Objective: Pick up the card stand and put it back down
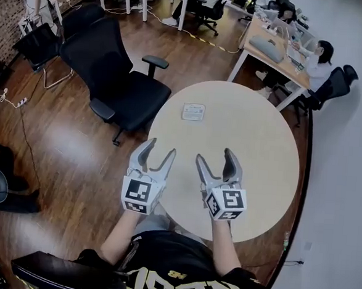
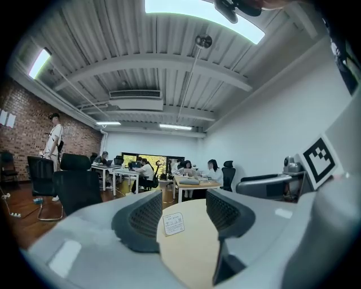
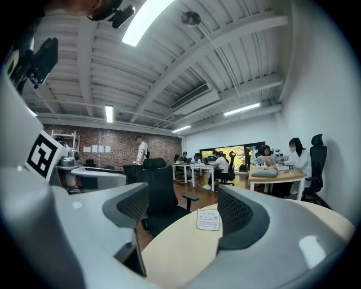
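The card stand (image 1: 194, 111) is a small white card standing upright on the far left part of the round beige table (image 1: 260, 159). Both grippers hover over the table's near edge, well short of it. My left gripper (image 1: 161, 147) has its jaws apart with nothing between them. My right gripper (image 1: 215, 154) is likewise open and empty. In the left gripper view the card stand (image 2: 174, 223) shows far off between the dark pads (image 2: 142, 220). The right gripper view has the card stand (image 3: 208, 219) ahead, closer to the right pad (image 3: 241, 217).
A black office chair (image 1: 121, 75) stands close to the table's left edge on the wooden floor. A long desk (image 1: 268, 48) with seated people lies beyond the table at the upper right. A white wall (image 1: 345, 183) curves along the right.
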Demonstrator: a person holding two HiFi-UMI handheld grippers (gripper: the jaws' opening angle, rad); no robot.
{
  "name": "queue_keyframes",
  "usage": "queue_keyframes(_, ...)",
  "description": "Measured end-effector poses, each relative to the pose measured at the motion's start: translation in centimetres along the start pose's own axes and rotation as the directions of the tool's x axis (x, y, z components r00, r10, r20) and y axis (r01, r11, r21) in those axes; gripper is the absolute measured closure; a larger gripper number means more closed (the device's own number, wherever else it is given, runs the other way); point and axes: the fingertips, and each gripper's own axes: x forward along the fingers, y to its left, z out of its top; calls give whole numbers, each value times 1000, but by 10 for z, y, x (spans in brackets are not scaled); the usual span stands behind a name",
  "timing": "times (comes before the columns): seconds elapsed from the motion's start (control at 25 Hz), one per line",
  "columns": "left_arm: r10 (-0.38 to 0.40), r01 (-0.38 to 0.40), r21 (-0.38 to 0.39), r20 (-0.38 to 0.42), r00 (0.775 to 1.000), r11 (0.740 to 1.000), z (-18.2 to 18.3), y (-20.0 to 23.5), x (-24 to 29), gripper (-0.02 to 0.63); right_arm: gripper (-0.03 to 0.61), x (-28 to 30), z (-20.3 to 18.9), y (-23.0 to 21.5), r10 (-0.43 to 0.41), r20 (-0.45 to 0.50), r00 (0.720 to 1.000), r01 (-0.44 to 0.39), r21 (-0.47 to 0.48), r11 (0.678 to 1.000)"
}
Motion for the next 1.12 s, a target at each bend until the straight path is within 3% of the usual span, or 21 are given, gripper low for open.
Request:
queue_keyframes(0.36, -34, 34, -13, -59, 998, 999, -15, 13, 44, 367, 202, 24, -32, -57, 7, -52, 999, -4, 64, 998)
queue_keyframes(0.52, -90, 90, -9, -38, 995, 996, -28, 8, 63, 364, 202, 14, -56, -121, -29, -89, 996, 34, 53, 998)
queue_keyframes(0.72, -188, 189, 36, -39, 981, 981, -40, -1, 95, 340, 202, -5, -61, -227, -76, -154, 985, 66, -67, 996)
queue_keyframes(0.88, -225, 225, -13, -40, 973, 974, -39, -1, 112, 330, 202, -2, -47, -289, -47, -243, 969, -3, -202, 979)
queue_keyframes(0.96, -249, 249, -1, -56, 967, 968, -43, 5, 122, 330, 202, 10, -37, -313, -21, -278, 960, -54, -258, 965)
queue_keyframes(1.12, -230, 229, -29, -70, 971, 973, -44, 23, 135, 328, 202, 45, -22, -346, 56, -350, 935, -170, -305, 937)
